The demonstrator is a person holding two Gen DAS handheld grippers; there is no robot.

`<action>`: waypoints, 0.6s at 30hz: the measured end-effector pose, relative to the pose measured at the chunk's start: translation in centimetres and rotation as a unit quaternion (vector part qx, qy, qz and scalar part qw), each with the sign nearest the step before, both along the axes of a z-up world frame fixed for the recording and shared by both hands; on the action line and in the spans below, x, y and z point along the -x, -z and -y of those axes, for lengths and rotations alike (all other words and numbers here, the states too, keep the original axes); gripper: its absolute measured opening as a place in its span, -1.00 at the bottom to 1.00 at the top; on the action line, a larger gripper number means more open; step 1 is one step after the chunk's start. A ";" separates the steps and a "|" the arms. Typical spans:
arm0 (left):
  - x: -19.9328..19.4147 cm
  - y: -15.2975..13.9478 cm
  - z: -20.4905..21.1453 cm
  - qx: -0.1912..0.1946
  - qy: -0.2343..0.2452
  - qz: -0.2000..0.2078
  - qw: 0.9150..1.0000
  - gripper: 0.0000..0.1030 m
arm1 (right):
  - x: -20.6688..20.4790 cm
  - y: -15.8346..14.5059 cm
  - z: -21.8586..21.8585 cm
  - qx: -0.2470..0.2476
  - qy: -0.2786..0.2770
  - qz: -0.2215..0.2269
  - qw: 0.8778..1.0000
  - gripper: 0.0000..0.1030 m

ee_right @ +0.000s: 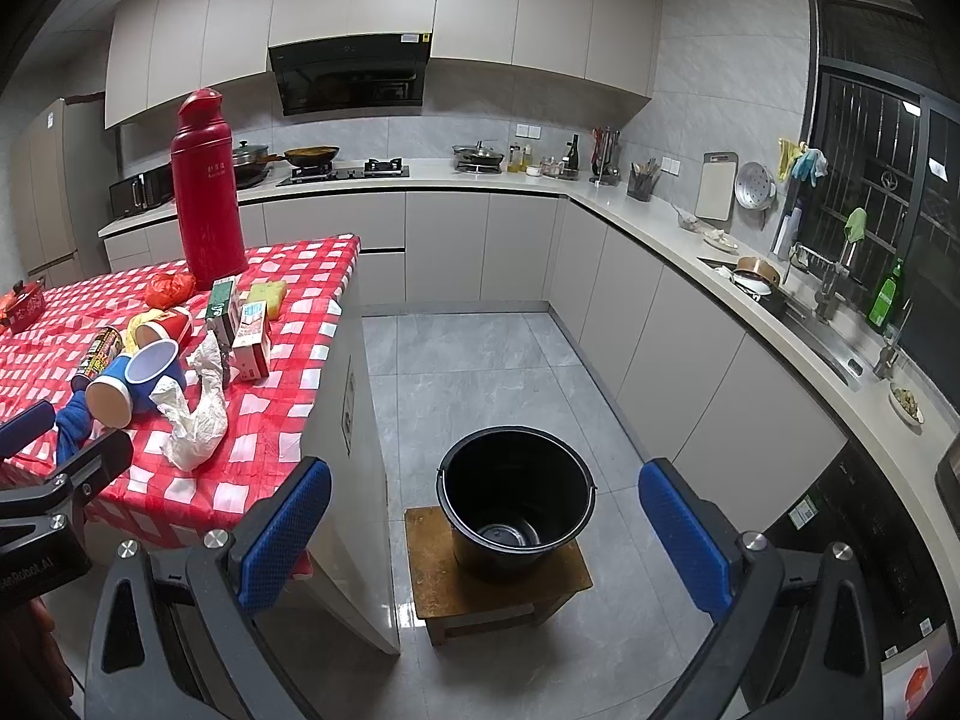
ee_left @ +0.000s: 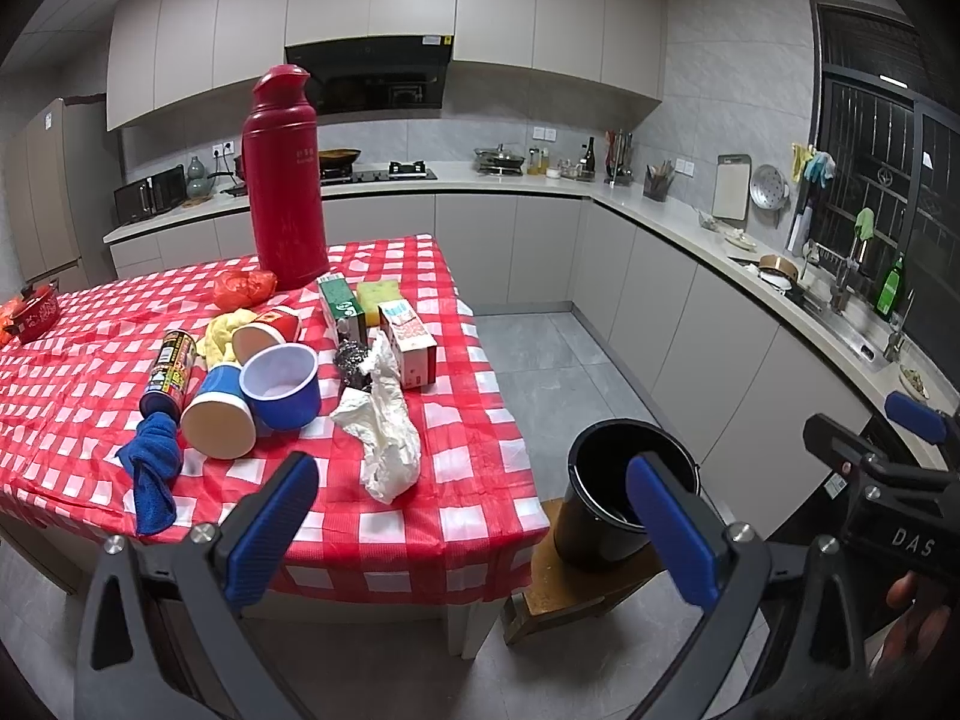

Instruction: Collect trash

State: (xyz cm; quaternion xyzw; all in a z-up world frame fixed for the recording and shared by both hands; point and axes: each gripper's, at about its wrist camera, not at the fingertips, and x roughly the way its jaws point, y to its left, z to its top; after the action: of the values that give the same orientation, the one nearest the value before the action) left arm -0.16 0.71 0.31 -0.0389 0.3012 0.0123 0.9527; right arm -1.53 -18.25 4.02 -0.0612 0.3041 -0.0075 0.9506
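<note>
A crumpled white paper [ee_left: 384,426] lies near the table's front right corner; it also shows in the right wrist view [ee_right: 195,414]. Behind it lie blue paper cups [ee_left: 282,384], a red cup [ee_left: 270,330], a can [ee_left: 171,369], two cartons [ee_left: 408,339] and a red plastic bag [ee_left: 243,288]. A black bucket [ee_right: 516,498] stands empty on a low wooden stool [ee_right: 492,588] right of the table. My left gripper [ee_left: 474,534] is open in front of the table edge. My right gripper [ee_right: 486,534] is open above the floor before the bucket.
A tall red thermos [ee_left: 285,180] stands at the table's back. A blue cloth [ee_left: 150,468], a yellow cloth [ee_left: 225,333], a steel scourer [ee_left: 354,363] and a sponge [ee_left: 378,297] lie among the trash. Kitchen counters [ee_right: 750,294] run along the back and right.
</note>
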 end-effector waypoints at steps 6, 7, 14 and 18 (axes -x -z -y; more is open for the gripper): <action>0.0 0.0 0.0 0.000 0.000 0.001 1.000 1.00 | 0.0 0.1 -0.1 0.001 0.001 0.001 1.000 1.00; 0.0 0.0 0.0 0.000 0.000 0.000 1.000 1.00 | 0.0 0.1 -0.1 0.000 0.000 0.001 1.000 1.00; 0.0 0.0 0.0 0.000 0.000 0.000 1.000 1.00 | 0.0 0.0 -0.1 0.000 0.001 0.001 1.000 1.00; 0.0 0.0 0.0 0.000 0.000 0.000 1.000 1.00 | 0.0 0.0 -0.1 0.000 0.000 0.001 1.000 1.00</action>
State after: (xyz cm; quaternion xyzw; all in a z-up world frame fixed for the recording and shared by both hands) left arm -0.15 0.76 0.29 -0.0394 0.3010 0.0124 0.9527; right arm -1.50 -18.11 4.07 -0.0611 0.3030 -0.0078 0.9510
